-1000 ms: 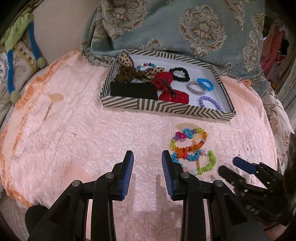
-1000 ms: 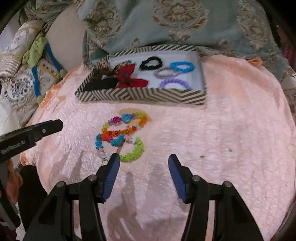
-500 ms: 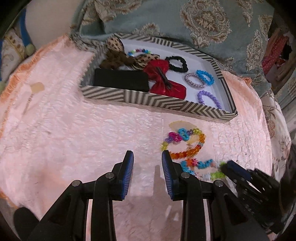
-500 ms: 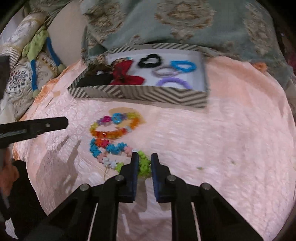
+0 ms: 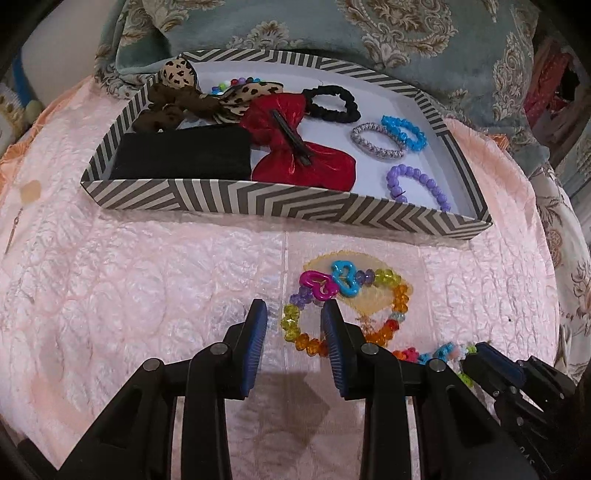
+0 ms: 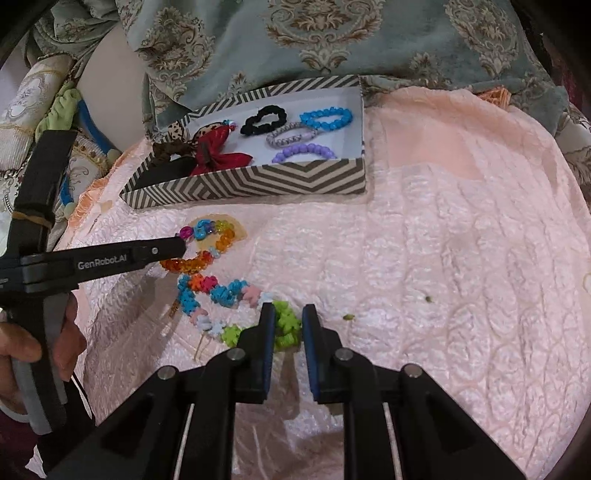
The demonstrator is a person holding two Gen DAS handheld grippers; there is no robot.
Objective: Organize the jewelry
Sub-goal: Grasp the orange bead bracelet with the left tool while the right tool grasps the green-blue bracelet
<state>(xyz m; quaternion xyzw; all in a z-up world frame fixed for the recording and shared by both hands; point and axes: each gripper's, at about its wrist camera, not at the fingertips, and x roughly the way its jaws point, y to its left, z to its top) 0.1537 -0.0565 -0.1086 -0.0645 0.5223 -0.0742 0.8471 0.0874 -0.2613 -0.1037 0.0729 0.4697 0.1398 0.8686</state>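
A striped box (image 5: 288, 212) (image 6: 258, 182) holds a red bow (image 5: 295, 147), a black pad (image 5: 184, 157), a black scrunchie (image 5: 332, 103) and blue (image 5: 404, 131), grey (image 5: 375, 146) and purple (image 5: 417, 186) bracelets. A rainbow bead bracelet with heart charms (image 5: 395, 295) (image 6: 207, 251) lies on the pink cloth. My left gripper (image 5: 293, 321) is open, its jaws straddling this bracelet's left side. My right gripper (image 6: 288, 325) is shut on the green end of a flower-bead bracelet (image 6: 221, 295), which lies on the cloth.
A green patterned cushion (image 5: 332, 29) (image 6: 332, 44) lies behind the box. Embroidered pillows (image 6: 40, 110) sit at the left. The pink quilted cloth (image 6: 443, 277) covers the surface; small green specks (image 6: 347, 316) lie right of my right gripper.
My left gripper moved forward and right, over the rainbow bracelet. My right gripper moved to the flower-bead bracelet and shut on its green end.
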